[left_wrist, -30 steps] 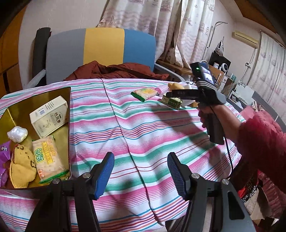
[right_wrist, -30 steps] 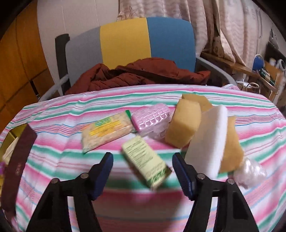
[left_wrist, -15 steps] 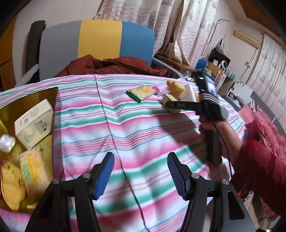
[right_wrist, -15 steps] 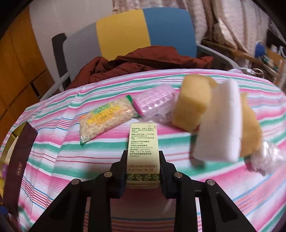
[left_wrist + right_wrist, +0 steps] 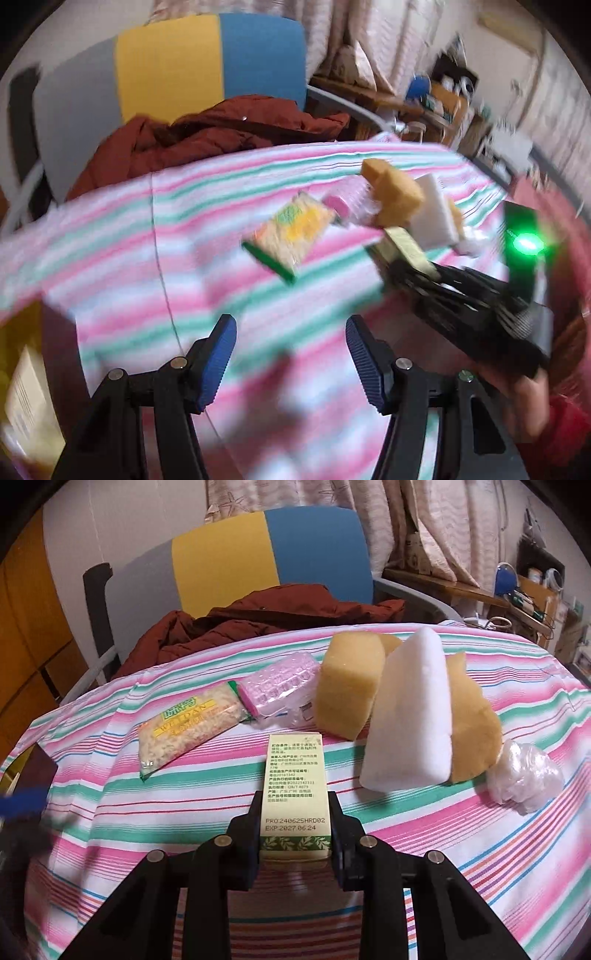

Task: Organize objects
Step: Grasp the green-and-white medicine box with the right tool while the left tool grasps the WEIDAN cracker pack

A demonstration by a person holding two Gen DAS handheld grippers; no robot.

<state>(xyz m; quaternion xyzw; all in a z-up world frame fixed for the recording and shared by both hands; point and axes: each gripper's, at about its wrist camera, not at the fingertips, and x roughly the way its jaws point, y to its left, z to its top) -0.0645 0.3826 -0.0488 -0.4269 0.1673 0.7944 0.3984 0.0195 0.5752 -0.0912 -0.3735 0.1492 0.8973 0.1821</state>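
The right gripper point(image 5: 293, 843) is clamping the near end of a slim cream cardboard box with a green leaf band point(image 5: 293, 794), its jaws pressing both long sides. The box's long axis is running straight ahead from the jaws, toward twelve o'clock, its far end pointing at the clear pink-wrapped pack point(image 5: 279, 690) on the striped tablecloth point(image 5: 480, 842). The left gripper point(image 5: 291, 354) is hanging with its blue pads point(image 5: 218, 358) apart and empty; from it the box point(image 5: 404, 245) lies at about one o'clock. The right hand is therefore the one carrying it.
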